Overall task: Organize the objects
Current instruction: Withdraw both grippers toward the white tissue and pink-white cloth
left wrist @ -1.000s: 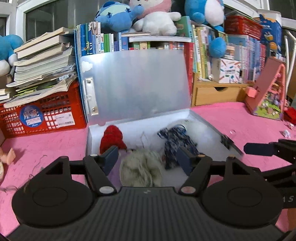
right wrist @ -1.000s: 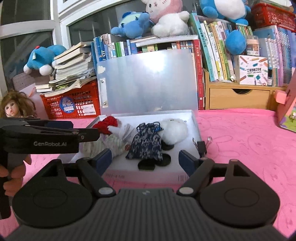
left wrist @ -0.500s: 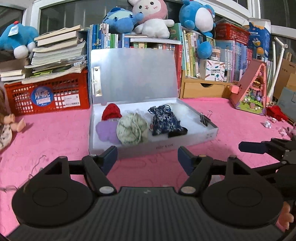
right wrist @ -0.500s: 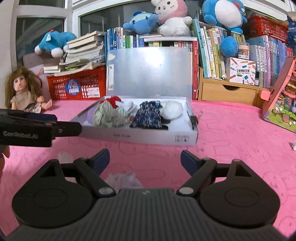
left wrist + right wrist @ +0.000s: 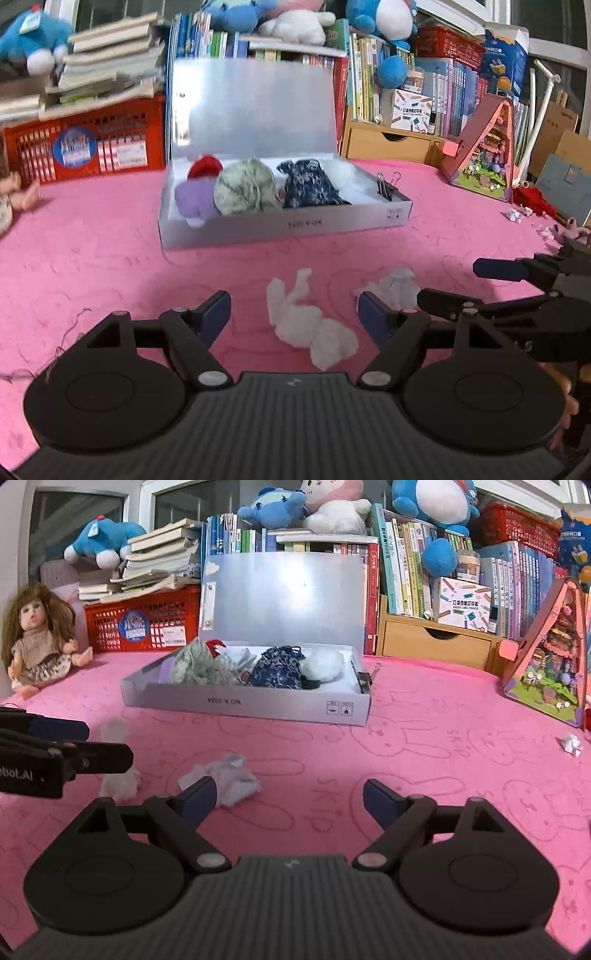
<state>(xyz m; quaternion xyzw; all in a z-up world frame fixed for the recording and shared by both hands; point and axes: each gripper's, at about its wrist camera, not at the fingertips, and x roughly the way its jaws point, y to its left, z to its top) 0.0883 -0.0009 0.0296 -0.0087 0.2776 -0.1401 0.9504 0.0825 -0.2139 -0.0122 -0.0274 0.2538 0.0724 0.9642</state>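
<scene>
Black tongs (image 5: pixel 294 314) with blue pads (image 5: pixel 218 315), silver screws, ribbed housing.

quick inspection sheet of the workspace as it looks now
surface: pink cloth, bunny print
job's things: open grey box holding red, purple and green yarn, a dark floral pouch, white fluff; binder clip on its rim
clutter: two crumpled tissues before the box
grippers: left gripper and right gripper opening, nothing between the jaws
cables: nothing seen
surroundings: books, plush toys, red crate, doll
</scene>
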